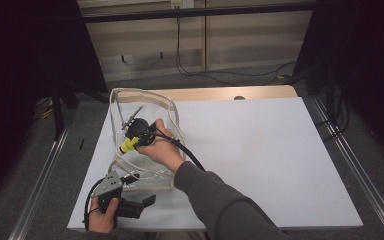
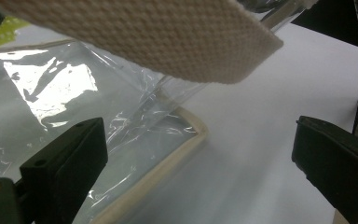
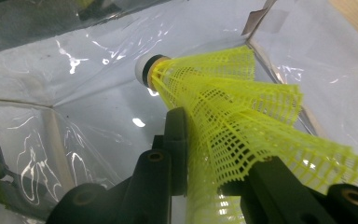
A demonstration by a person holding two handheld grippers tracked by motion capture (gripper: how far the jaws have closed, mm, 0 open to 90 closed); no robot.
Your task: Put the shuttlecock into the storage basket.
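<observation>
A yellow plastic shuttlecock (image 3: pixel 233 112) with a white cork tip is pinched by its mesh skirt between the jaws of my right gripper (image 3: pixel 214 158). In the high view that right gripper (image 1: pixel 132 139) hangs inside the mouth of a clear plastic bag (image 1: pixel 145 107) with cream fabric trim, and the shuttlecock (image 1: pixel 128 145) shows as a yellow spot at its tip. My left gripper (image 1: pixel 147 199) rests at the table's near left edge, jaws wide apart, just in front of the bag's near corner (image 2: pixel 177 140). A cream woven strap (image 2: pixel 144 37) hangs across the top of the left gripper view.
The bag lies at the left of a white board (image 1: pixel 260 150) laid over a wooden table (image 1: pixel 220 93). A cable (image 1: pixel 190 155) trails from the right gripper over the board. Dark curtains and metal rails flank both sides.
</observation>
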